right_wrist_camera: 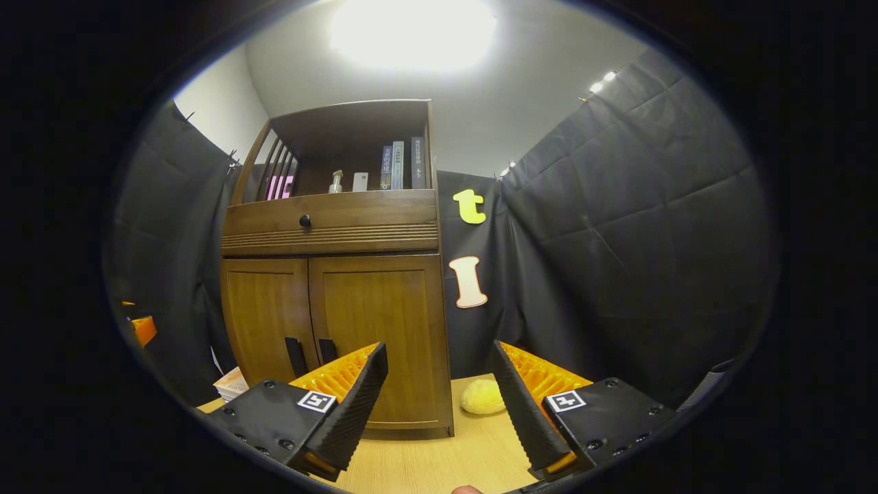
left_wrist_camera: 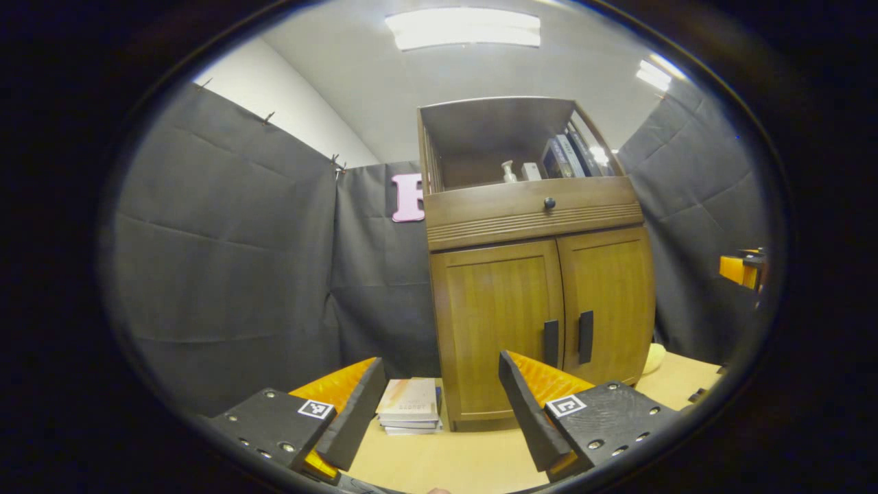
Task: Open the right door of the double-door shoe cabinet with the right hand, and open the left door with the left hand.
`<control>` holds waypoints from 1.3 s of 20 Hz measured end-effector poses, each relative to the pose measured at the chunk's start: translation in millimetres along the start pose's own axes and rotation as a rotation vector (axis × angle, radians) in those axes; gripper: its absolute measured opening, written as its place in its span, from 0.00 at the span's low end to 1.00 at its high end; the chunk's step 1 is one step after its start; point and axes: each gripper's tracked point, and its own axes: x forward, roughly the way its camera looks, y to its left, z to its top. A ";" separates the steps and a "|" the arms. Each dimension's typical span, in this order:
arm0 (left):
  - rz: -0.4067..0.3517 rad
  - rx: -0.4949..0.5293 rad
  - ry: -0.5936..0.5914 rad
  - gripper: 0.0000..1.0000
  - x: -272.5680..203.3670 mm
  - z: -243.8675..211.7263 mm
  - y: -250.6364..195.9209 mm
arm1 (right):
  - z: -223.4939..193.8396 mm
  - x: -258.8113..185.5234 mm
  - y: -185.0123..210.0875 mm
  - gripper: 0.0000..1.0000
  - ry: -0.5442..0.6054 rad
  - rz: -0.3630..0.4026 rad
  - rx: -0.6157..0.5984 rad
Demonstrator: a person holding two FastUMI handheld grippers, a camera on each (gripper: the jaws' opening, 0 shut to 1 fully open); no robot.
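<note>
Light wooden tabletop [left_wrist_camera: 466,453], black cloth walls all round, white ceiling with a bright light panel [left_wrist_camera: 463,27] at 12 o'clock.

Shoe cabinet [left_wrist_camera: 535,274] stands on the table at 1 o'clock in the left gripper view; both doors closed, left door [left_wrist_camera: 497,329] and right door [left_wrist_camera: 607,302] meeting at two dark handles. Drawer with knob above, open shelf with books and a bottle on top.

Stack of books [left_wrist_camera: 411,405] just left of the cabinet base. Yellow soft ball [right_wrist_camera: 482,398] on the table near its right corner.

Left gripper [left_wrist_camera: 439,412] fingers apart, holding nothing, short of the doors. Right gripper [right_wrist_camera: 439,405] likewise spread, empty, the cabinet at 11 o'clock.
</note>
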 end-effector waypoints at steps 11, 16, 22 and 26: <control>0.062 0.008 0.006 0.98 3.7 -2.8 7.4 | -8.2 58.3 58.7 0.95 -0.001 0.132 0.019; 0.119 0.024 0.004 0.97 7.6 -4.5 13.5 | -15.7 78.6 88.7 0.95 0.000 0.182 0.027; 0.183 0.025 0.015 0.98 8.9 -4.3 19.1 | -27.8 109.3 123.0 0.93 0.005 0.228 0.020; 0.230 0.026 0.031 0.97 9.7 -7.4 24.5 | -42.5 130.1 145.7 0.95 0.006 0.257 0.000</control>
